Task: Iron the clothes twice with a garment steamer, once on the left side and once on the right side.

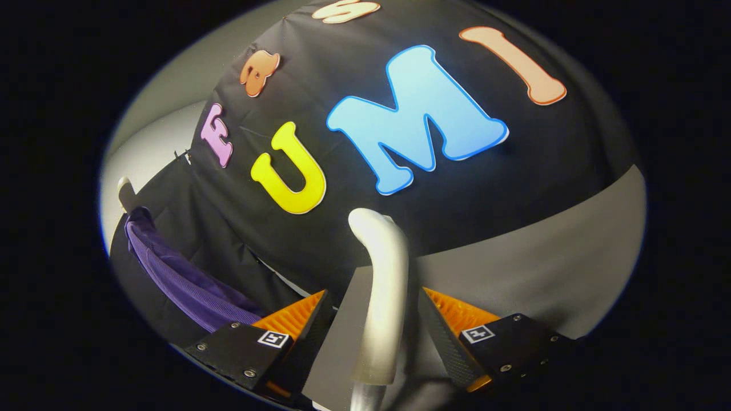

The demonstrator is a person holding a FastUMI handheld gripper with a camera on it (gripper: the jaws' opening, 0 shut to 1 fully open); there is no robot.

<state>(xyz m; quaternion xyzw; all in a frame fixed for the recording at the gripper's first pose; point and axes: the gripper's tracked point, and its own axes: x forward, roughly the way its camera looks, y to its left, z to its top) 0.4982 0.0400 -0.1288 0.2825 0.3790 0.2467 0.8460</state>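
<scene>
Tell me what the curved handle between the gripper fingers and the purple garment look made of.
Handle: likely smooth plastic or painted metal, satin silver, soft highlights along its curve. It stands between the fingers of the gripper, apparently gripped. Purple garment: knit fabric, matte, with fine ribbing and folds.

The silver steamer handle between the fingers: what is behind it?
Behind the silver steamer handle lie the black cloth wall and a grey surface. The gripper fingers flank the handle; contact is unclear. The handle's base is covered.
</scene>
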